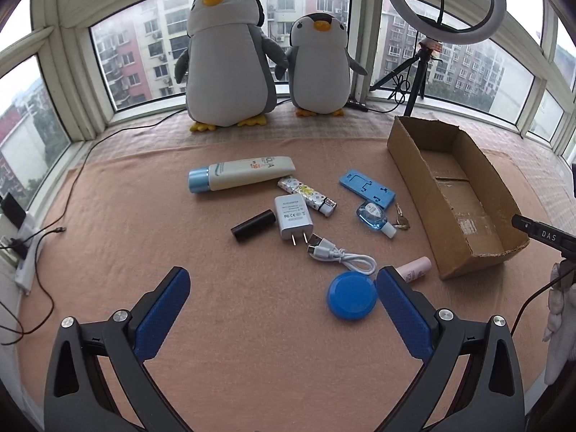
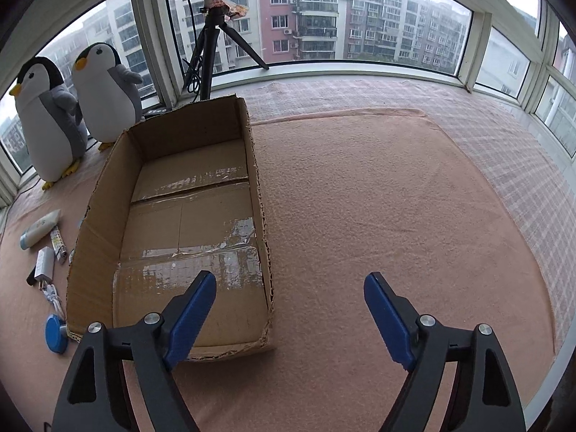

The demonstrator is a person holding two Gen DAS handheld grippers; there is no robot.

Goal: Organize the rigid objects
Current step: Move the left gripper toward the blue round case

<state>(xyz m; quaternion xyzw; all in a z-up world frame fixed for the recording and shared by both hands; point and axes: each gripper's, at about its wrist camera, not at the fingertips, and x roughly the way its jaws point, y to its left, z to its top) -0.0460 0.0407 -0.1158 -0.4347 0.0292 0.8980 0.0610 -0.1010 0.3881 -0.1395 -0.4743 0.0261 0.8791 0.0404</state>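
Both your grippers are wide open and holding nothing: the left gripper [image 1: 282, 293] hovers over the clutter left of the cardboard box [image 1: 424, 165], the right gripper [image 2: 289, 300] just at the box's near corner. Nearest the box is the blue round case [image 1: 351, 297] (probably light, hard, slick plastic), so pinch it across its rim. The box is empty so far.
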